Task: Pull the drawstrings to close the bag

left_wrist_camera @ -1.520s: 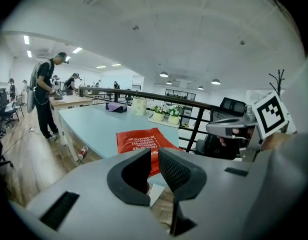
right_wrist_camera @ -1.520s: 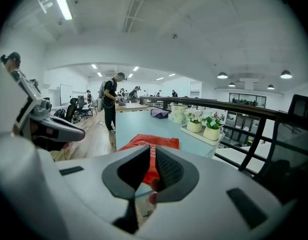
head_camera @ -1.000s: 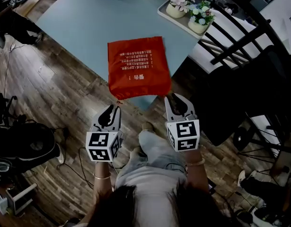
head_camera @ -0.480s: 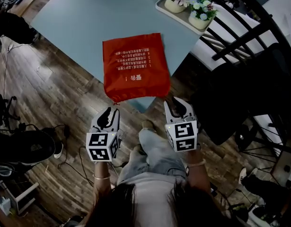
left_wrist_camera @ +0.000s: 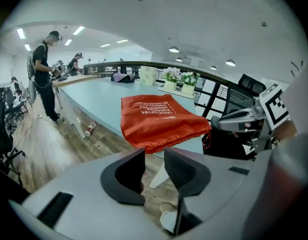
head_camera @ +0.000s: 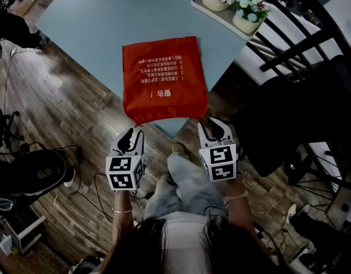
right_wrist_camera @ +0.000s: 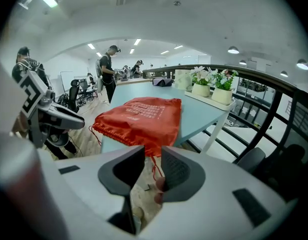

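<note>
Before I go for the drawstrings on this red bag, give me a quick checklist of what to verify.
1. Left gripper open, nothing between its jaws: ok.
2. Right gripper open, nothing held: ok.
3. Red bag lying flat on the table, gathered mouth overhanging the near edge: ok.
4. Right drawstring hanging in line with the right gripper's gap: ok.
5. Left drawstring lined up with the left gripper: cannot tell.
6. Either drawstring gripped: not ok.
</note>
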Tool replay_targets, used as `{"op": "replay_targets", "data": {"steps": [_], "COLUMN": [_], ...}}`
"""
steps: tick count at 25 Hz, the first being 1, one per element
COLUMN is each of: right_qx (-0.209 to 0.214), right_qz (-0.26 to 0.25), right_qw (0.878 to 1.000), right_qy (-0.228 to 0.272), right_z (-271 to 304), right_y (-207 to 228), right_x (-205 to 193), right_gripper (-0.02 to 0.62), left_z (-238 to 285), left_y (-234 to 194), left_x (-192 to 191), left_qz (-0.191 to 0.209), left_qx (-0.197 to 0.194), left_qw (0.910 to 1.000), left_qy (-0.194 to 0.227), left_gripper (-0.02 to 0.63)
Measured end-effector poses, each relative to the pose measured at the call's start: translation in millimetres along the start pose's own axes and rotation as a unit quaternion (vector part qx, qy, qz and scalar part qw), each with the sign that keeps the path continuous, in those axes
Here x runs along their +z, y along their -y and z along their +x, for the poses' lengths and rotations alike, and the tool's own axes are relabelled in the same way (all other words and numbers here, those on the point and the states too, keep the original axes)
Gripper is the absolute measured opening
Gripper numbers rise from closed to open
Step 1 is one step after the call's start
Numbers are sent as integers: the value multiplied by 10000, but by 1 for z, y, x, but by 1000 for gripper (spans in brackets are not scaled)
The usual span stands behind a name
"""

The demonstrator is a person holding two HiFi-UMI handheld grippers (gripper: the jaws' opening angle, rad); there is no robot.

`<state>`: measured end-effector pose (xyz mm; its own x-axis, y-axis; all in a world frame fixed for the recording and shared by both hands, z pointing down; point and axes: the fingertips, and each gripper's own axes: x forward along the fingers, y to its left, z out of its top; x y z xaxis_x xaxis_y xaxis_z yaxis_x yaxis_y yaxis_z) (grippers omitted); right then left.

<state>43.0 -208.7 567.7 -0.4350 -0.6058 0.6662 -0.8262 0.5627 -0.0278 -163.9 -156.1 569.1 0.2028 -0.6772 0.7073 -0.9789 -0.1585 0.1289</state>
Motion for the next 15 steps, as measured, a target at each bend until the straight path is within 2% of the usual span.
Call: {"op": "replay_targets", "data": {"steps": [15], "right_qx": [142], "right_qz": [340], "right_qw": [9984], "right_qy": [-430], "right_z": [31], "right_y": [7], "right_x": [-39], "right_gripper": [98], "left_z": [39], "left_y": [-24], "left_x": [-36], "left_qz": [-201], "left_qx": [236], "left_qw": [9984], "left_qy": [-468], "left_gripper": [114]}}
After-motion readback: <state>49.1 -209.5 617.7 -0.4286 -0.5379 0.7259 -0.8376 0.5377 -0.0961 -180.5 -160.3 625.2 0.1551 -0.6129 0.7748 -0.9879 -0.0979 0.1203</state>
